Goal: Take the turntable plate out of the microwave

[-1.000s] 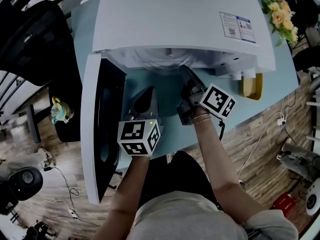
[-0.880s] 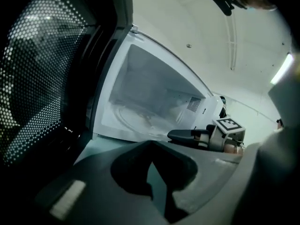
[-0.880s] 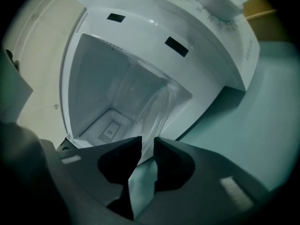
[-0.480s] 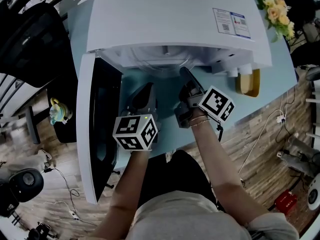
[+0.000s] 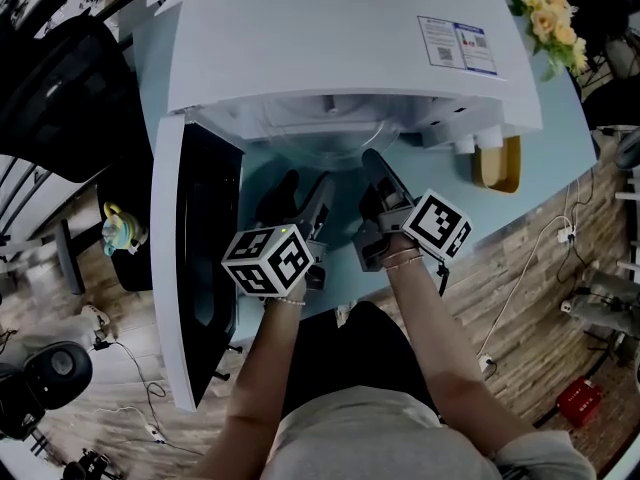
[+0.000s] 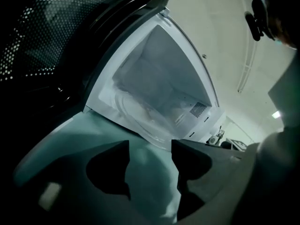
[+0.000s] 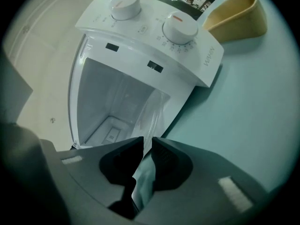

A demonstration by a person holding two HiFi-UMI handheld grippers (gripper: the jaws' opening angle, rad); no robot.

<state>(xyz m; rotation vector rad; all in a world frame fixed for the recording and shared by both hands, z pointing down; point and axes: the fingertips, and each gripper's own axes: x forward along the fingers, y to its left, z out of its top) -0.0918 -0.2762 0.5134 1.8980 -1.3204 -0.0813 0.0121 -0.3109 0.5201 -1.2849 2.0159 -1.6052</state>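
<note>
The white microwave [image 5: 340,38] stands with its door [image 5: 195,268] swung wide to the left. The clear glass turntable plate [image 5: 320,140] lies in the cavity, its front rim reaching just past the opening. My right gripper [image 5: 372,163] is at that rim on the right; its jaws have just been closing. In the right gripper view [image 7: 147,144] the thin plate edge [image 7: 151,114] sits pinched between the pads. My left gripper [image 5: 305,188] is open over the teal table just before the opening. In the left gripper view [image 6: 150,161] only table shows between the fingers, with the plate [image 6: 140,114] ahead.
The teal table [image 5: 500,228] ends close behind my hands. A yellow holder [image 5: 500,163] stands right of the microwave, and flowers [image 5: 550,18] at the far right corner. Two control knobs [image 7: 178,27] sit on the microwave's right panel. The open door walls off the left side.
The left gripper has rolled, so both its fingers now show side by side, nearer the opening. The right gripper's jaws have narrowed onto the plate rim.
</note>
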